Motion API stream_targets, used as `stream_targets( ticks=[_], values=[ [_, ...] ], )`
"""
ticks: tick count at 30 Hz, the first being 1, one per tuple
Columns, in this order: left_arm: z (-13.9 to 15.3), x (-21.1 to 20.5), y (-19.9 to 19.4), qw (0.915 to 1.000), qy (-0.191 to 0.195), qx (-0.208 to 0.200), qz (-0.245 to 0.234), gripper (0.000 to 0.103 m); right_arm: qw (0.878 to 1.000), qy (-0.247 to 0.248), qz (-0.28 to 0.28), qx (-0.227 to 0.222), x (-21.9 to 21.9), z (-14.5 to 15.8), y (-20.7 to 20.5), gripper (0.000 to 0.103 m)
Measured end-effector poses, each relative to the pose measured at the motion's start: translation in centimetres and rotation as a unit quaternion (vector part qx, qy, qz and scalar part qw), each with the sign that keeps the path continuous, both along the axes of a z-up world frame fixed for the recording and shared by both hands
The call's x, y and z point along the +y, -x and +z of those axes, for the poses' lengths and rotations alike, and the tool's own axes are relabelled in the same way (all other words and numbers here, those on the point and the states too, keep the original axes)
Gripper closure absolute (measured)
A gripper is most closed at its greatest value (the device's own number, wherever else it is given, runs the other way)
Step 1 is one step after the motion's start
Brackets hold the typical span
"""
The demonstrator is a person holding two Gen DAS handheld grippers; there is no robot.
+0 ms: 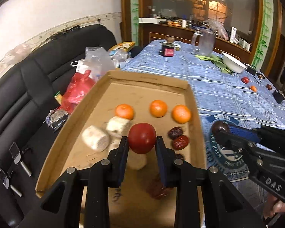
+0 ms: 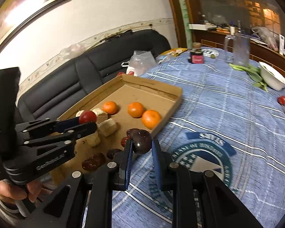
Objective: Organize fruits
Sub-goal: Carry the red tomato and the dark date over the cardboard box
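Red tomato (image 1: pixel 142 141) — round, axisless — between left jaws.

Black sofa (image 1: pixel 28 95) against white wall (image 1: pixel 57 9) (framed picture (image 2: pixel 24 1) above).

a home dining room, probably: black sofa (image 2: pixel 96 64), clothed table (image 1: pixel 218 79), cluttered wooden sideboard (image 1: pixel 190 32).

A: What sits under the left claw (image 1: pixel 142 140)?
B: A pale chunk (image 1: pixel 137 160), mostly hidden behind the red fruit (image 1: pixel 142 141) and the fingers; the dark dates (image 1: pixel 160 189) below are smeared by blur.
A: And the far desk (image 1: pixel 209 79)?
B: Three small fruits (image 1: pixel 245 79), too tiny to name. The hand (image 2: pixel 15 190) is cut by the frame's edge.
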State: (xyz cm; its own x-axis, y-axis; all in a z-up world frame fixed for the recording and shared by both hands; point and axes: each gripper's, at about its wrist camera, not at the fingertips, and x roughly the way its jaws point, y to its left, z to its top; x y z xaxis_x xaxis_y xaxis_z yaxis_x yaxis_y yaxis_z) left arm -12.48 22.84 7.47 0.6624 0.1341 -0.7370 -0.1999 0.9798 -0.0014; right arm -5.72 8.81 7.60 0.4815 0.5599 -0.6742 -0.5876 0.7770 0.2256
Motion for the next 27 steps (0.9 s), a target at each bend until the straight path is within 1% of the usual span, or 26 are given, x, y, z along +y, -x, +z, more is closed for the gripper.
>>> stream_targets(
  ticks=[6,9,27],
  values=[
    [-1.0,1.2,0.3,0.9998,0.006,0.011,0.014,0.075,1.000,0.009,0.017,0.002,2.5,-0.3,-1.3,0.080],
    [-1.1,1.4,0.3,0.9998,0.001,0.007,0.018,0.075,1.000,0.011,0.021,0.005,3.3,-0.6,-1.9,0.080],
    [-1.2,1.4,0.0,0.9999,0.003,-0.001,0.014,0.075,0.999,0.026,0.026,0.027,5.8,-2.2,-4.2,0.080]
  ],
)
